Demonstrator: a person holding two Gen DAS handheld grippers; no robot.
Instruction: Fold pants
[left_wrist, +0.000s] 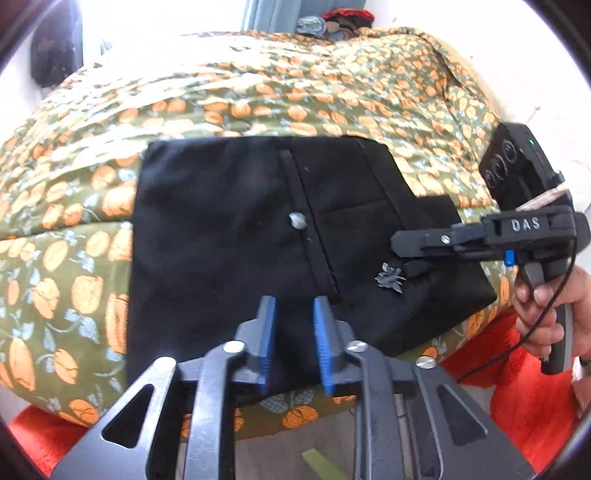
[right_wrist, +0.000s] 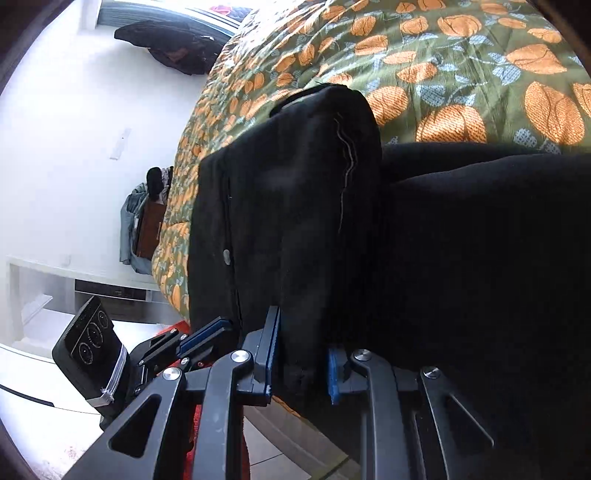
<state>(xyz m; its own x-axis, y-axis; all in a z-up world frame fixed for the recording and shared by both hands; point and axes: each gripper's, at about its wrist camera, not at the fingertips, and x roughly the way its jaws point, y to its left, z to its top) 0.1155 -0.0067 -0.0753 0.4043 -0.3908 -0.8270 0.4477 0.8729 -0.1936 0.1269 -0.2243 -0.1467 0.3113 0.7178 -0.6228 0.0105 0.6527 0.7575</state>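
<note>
Black pants (left_wrist: 229, 229) lie folded on the bed, with a metal button (left_wrist: 297, 220) near the middle and a small grey logo (left_wrist: 389, 277) on the right. My left gripper (left_wrist: 296, 332) stands open over the pants' near edge, its blue pads (left_wrist: 267, 339) apart; whether they touch the cloth I cannot tell. My right gripper (right_wrist: 303, 362) is shut on a raised fold of the pants (right_wrist: 295, 221), with cloth filling the gap between its pads. In the left wrist view the right gripper (left_wrist: 408, 254) sits at the pants' right edge, held by a hand (left_wrist: 546, 314).
The bed carries a green cover with orange flowers (left_wrist: 258, 99). An orange-red rug (left_wrist: 517, 387) lies on the tiled floor by the bed's near edge. Clothes (left_wrist: 332, 22) are piled at the far end, and a dark garment (right_wrist: 166, 44) lies by the window.
</note>
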